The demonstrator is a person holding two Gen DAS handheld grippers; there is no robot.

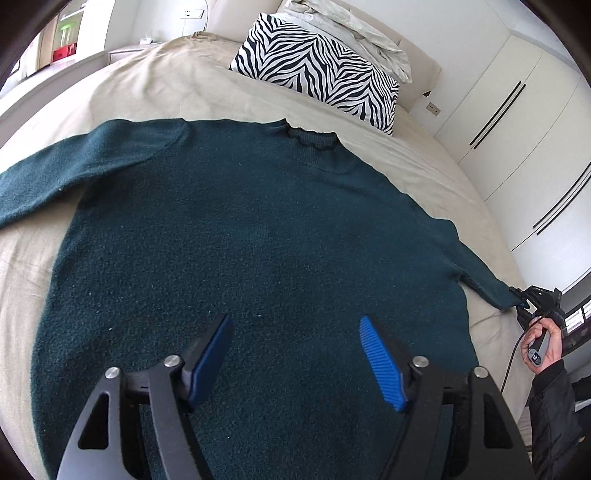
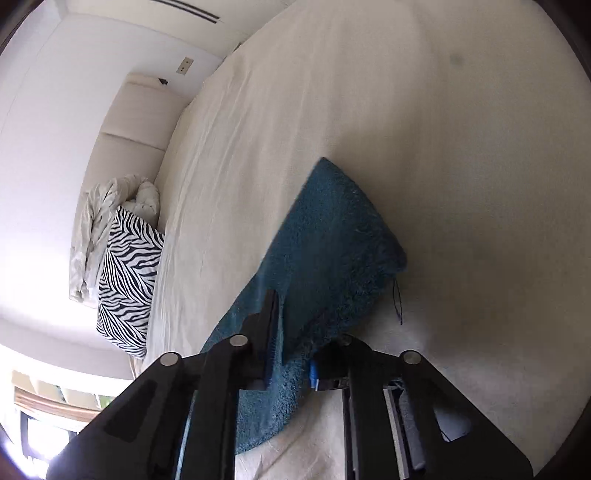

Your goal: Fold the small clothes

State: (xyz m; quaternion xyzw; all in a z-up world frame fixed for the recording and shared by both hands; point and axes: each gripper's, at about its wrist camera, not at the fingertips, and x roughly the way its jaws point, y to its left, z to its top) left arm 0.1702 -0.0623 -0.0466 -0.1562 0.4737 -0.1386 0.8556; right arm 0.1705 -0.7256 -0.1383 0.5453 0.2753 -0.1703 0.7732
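Observation:
A dark teal sweater [image 1: 240,236] lies flat on the beige bed [image 1: 155,92], collar toward the pillow, both sleeves spread out. My left gripper [image 1: 295,332] hovers over the sweater's lower body, jaws wide open and empty, blue pads showing. My right gripper [image 1: 522,301] shows at the far right of the left wrist view, closed on the end of the right sleeve [image 1: 491,291]. In the right wrist view the right gripper [image 2: 291,332] pinches the teal sleeve cuff [image 2: 332,240], which stands up between the fingers above the sheet.
A zebra-print pillow [image 1: 317,70] and a crumpled white duvet [image 1: 351,26] lie at the head of the bed. White wardrobe doors [image 1: 517,129] stand to the right. The person's hand [image 1: 543,347] holds the right gripper's handle at the bed's edge.

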